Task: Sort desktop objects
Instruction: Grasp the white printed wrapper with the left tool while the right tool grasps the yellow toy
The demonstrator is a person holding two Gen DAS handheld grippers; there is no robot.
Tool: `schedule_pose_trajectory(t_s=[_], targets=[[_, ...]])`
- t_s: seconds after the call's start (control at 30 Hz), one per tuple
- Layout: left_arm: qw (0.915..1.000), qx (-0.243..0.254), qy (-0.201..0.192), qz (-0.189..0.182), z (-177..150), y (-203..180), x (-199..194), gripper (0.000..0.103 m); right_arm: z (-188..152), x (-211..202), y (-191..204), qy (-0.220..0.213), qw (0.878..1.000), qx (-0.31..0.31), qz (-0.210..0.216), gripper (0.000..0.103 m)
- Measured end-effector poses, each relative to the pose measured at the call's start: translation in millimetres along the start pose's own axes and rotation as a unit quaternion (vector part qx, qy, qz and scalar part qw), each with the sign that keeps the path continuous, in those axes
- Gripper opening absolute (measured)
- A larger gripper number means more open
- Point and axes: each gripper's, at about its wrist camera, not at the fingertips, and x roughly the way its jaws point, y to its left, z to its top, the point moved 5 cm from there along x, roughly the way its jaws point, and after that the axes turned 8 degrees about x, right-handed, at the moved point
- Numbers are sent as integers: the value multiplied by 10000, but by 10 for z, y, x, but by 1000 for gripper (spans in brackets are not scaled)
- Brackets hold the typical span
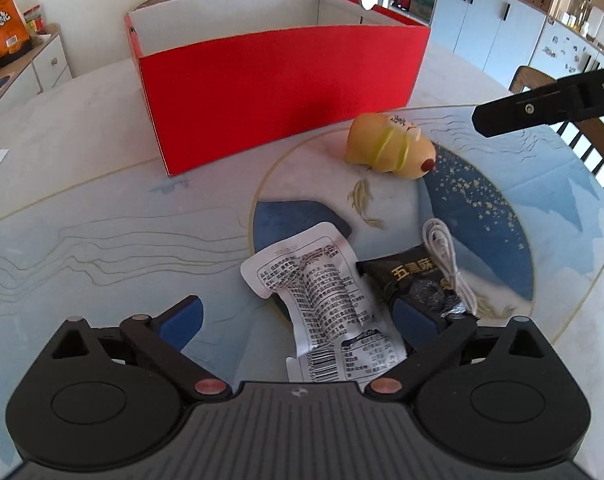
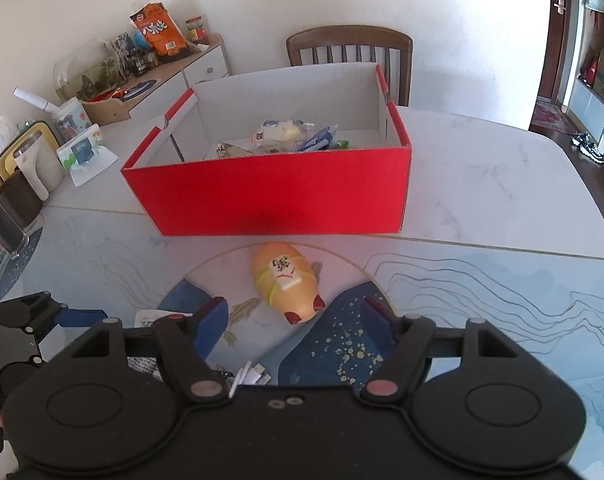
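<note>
Red box (image 2: 278, 196) stands mid-table with snacks inside; yellow pig toy (image 2: 288, 286) lies before it. Left gripper (image 1: 298, 320) spread over white packet (image 1: 325, 296), beside black packet (image 1: 411, 280) and cable (image 1: 447, 256); right gripper (image 2: 298, 326) spread, empty.

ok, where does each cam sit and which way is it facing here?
Left wrist: on the left gripper, angled down at a white snack packet, black packet and white cable; own open fingers show, plus the right gripper's finger.
Right wrist: on the right gripper, angled down at the pig toy; own open fingers, left gripper at left edge.
Shared: red box, pig toy, table mat.
</note>
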Motion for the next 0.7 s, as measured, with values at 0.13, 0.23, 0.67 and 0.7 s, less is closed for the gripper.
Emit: schedule_pose_trajectory(t_s=[0.13,0.23,0.67,0.7], targets=[[9999,40,76,62,-14,-18,73,102,17,40,-3,38,10000,-45,-26,73],[9998,107,130,48,-19,-71,137,102,48,85,-2,69,9999,-90,-54,73],[9996,116,-26,270,-266,18,237,102,118,401,48,238,9989,-335,-213,73],[9995,101,-37,285,-320,56,235,102,119,427,51,249,9987,-366,-234,73]])
